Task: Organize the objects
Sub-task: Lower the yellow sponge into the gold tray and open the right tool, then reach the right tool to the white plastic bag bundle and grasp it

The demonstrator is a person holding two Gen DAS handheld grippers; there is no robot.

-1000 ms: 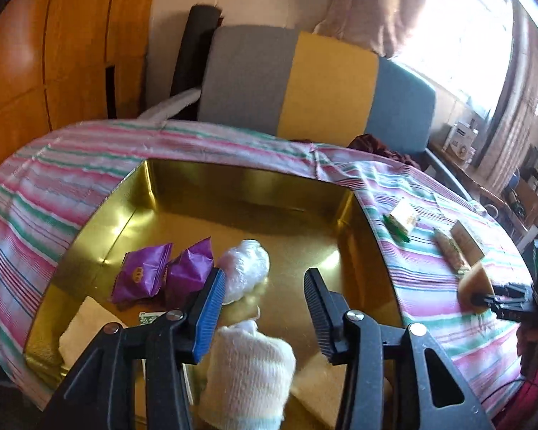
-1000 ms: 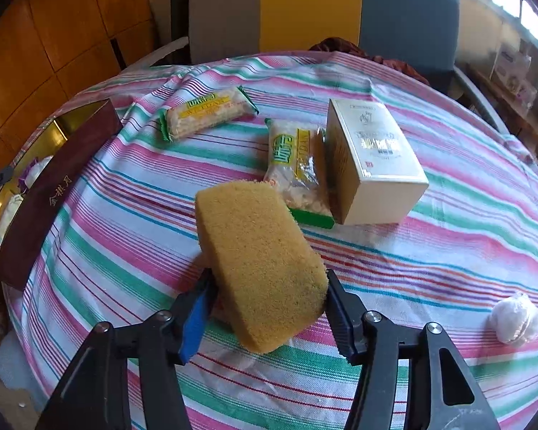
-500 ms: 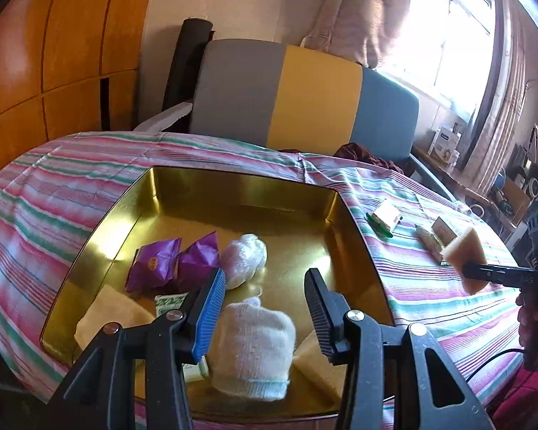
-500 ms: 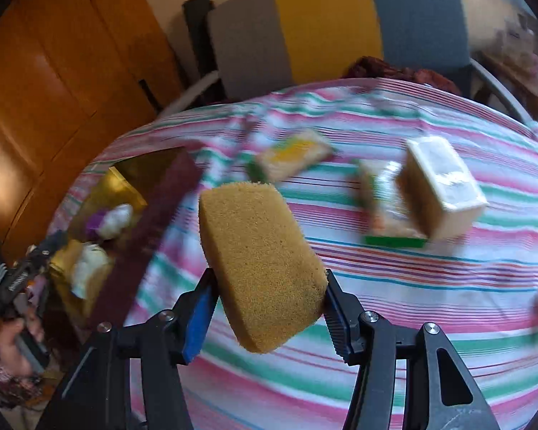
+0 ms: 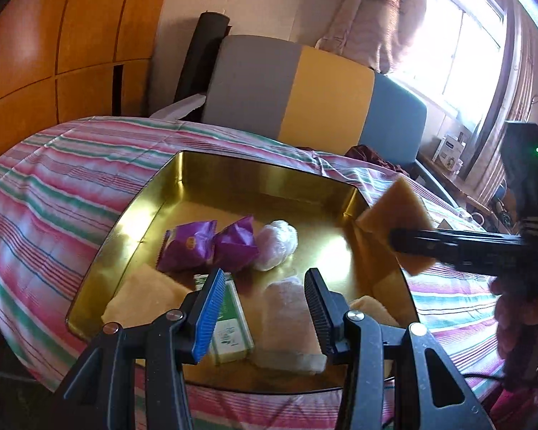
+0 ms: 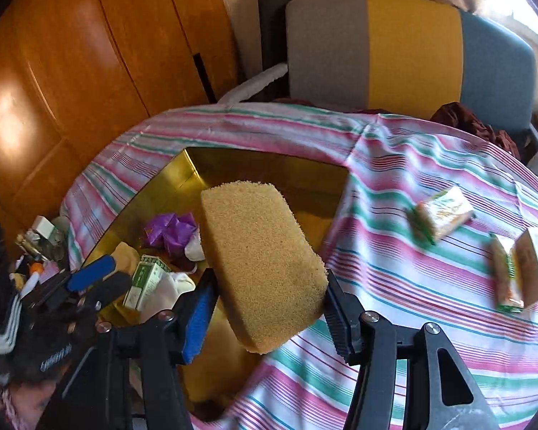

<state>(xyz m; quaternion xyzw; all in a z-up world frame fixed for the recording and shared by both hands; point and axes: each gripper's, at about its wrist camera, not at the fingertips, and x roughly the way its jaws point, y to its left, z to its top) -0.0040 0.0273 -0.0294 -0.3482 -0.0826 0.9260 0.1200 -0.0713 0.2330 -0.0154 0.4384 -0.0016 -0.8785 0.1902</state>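
Big gold tray in the middle of the left wrist view, on a striped tablecloth. Inside it, two purple packets side by side, touching a white wrapped ball on their right. Lower down, a green and white box, a white sock and a pale cloth at the lower left. Left gripper at the bottom of that view, fingers apart, holding nothing, just above the box and sock. Right gripper at the bottom of the right wrist view, clamped on a yellow sponge. Sponge up in the air over the tray's right edge, long side running from the fingers toward the upper left, far end tipped up. Blocks much of the tray there. Three snack packs and a box, blurry, on the cloth at the right. Grey, yellow and blue chair at the top.
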